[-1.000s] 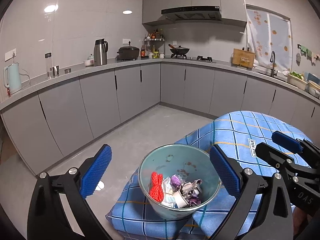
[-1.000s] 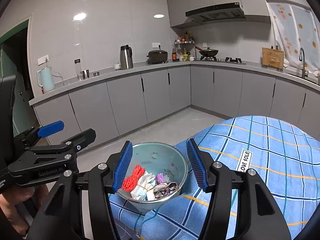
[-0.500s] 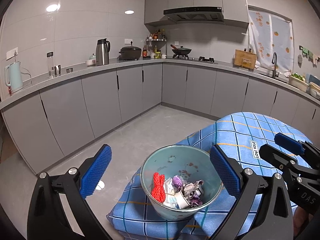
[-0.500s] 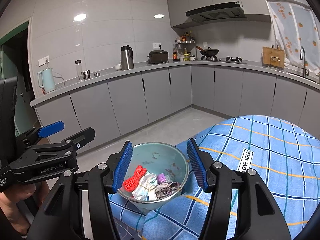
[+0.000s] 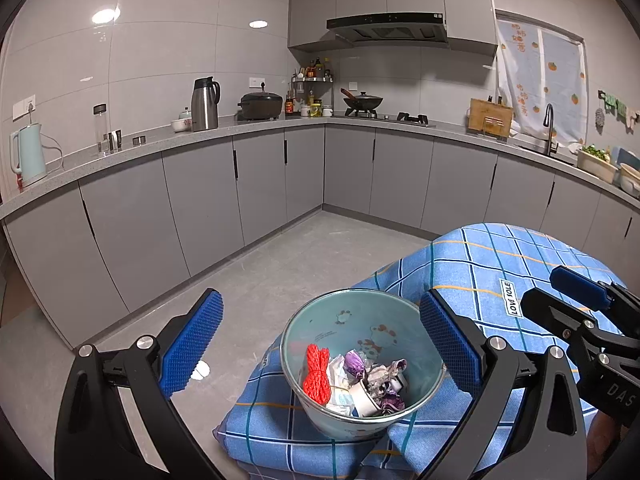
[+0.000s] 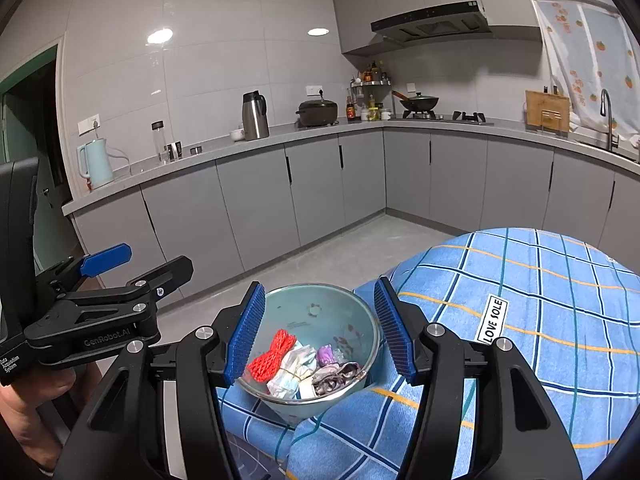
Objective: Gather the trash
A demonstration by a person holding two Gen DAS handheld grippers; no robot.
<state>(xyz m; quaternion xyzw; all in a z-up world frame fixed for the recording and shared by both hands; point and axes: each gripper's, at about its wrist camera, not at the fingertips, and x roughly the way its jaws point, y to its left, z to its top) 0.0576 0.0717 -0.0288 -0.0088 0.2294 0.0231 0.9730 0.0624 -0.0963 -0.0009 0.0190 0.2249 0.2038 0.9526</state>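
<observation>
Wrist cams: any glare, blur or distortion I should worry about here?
Left wrist view: strong fisheye bend in the counter, dark vignette in the corners, ceiling-light glare on the wall tiles; the bin and its trash are sharp. Right wrist view: same bend and vignette, glare spots on the tiles, tablecloth in focus, no motion blur.

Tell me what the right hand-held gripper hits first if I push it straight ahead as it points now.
Most likely the trash bucket: the right hand-held gripper has its open pads framing the rim, so the bucket's mouth and the crumpled trash inside lie dead ahead. Depth is unclear through the fisheye.
</observation>
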